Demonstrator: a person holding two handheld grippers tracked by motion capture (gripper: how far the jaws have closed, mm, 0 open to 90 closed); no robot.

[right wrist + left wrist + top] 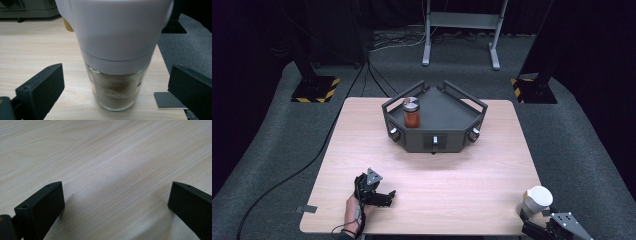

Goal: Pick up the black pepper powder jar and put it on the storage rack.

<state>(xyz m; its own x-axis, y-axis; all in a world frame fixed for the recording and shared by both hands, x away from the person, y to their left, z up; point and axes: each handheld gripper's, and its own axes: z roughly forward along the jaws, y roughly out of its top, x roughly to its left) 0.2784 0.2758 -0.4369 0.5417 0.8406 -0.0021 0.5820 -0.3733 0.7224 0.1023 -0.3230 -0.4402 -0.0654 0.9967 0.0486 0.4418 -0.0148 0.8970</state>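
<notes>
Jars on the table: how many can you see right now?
2. A glass jar with orange-red contents stands in the dark grey tray at the far side. A white-capped glass jar of brown powder stands at the near right corner, between the right hand-held gripper jaws, which are open.

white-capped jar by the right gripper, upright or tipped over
Upright. The jar stands on its glass base on the table, white cap on top, between the open jaws of the right gripper, untouched.
</notes>
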